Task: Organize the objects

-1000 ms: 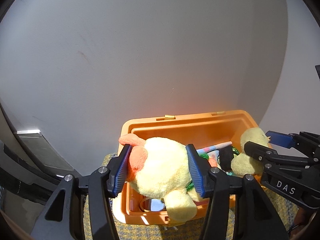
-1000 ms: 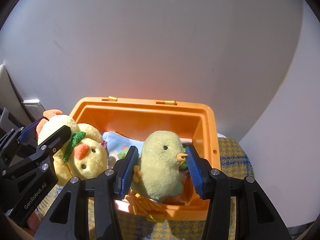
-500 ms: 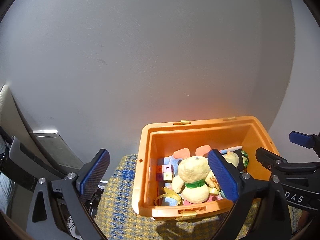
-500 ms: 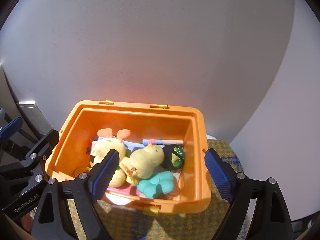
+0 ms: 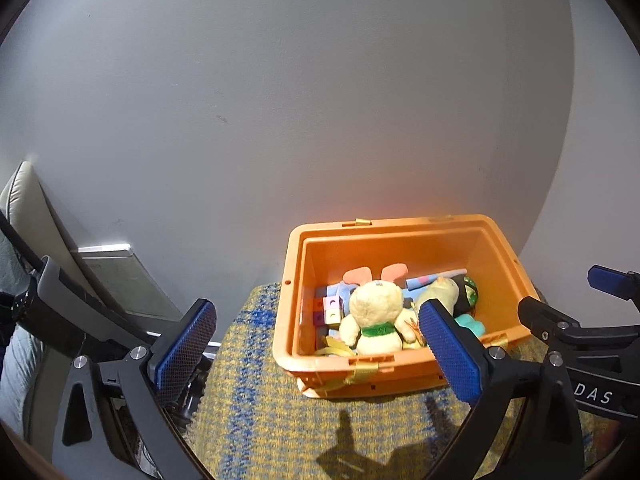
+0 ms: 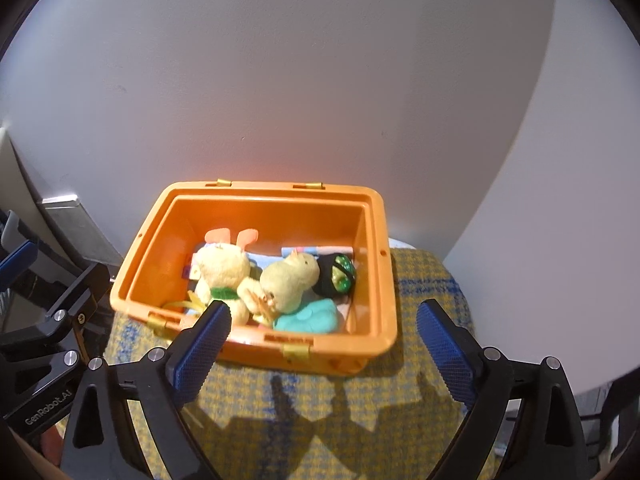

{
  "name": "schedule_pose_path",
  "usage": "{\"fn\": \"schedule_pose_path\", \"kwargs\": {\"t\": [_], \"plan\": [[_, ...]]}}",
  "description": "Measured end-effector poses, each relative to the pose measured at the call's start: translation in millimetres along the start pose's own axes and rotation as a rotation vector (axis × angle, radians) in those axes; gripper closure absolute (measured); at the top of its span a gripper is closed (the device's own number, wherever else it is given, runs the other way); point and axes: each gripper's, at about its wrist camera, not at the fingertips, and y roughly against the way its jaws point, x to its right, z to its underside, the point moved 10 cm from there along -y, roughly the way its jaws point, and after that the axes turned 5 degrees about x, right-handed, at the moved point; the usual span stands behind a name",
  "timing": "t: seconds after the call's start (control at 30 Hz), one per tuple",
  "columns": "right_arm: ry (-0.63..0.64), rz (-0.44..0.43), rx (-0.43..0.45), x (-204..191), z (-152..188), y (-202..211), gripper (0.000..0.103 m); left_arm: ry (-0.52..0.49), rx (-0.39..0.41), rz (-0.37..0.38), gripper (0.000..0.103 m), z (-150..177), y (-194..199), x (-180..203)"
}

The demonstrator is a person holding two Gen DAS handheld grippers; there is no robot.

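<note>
An orange plastic bin point(image 5: 500, 248) point(image 6: 384, 280) stands on a yellow and blue woven surface against the wall. Inside lie a yellow plush bunny point(image 5: 376, 316) point(image 6: 222, 270) with orange ears and a green collar, and a yellow plush chick point(image 5: 442, 296) point(image 6: 290, 278) beside it. Coloured blocks point(image 5: 330, 308), a black and green ball point(image 6: 336, 274) and a teal soft toy point(image 6: 308, 316) are also in the bin. My left gripper point(image 5: 316, 352) is open and empty, in front of the bin. My right gripper point(image 6: 322, 350) is open and empty, above the bin's near wall.
The woven yellow and blue surface point(image 5: 260, 412) point(image 6: 420, 304) holds the bin. A grey wall rises right behind it. A grey metal object point(image 5: 124, 280) and a pale cushion point(image 5: 20, 204) are at the left. The right gripper's body shows in the left wrist view point(image 5: 576, 344).
Both grippers opened and let go of their plush toys, which now lie in the bin. Both grippers have since drawn back and up from the bin.
</note>
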Motion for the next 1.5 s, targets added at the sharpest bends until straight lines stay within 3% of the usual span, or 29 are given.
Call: {"fn": "schedule_pose_path", "kwargs": {"t": [0.7, 1.5], "plan": [[-0.019, -0.031, -0.016, 0, 70, 79, 0.009, 0.060, -0.086, 0.013, 0.000, 62, 73, 1], [-0.033, -0.069, -0.111, -5, 149, 113, 0.009, 0.124, -0.217, -0.006, 0.000, 138, 113, 2]]}}
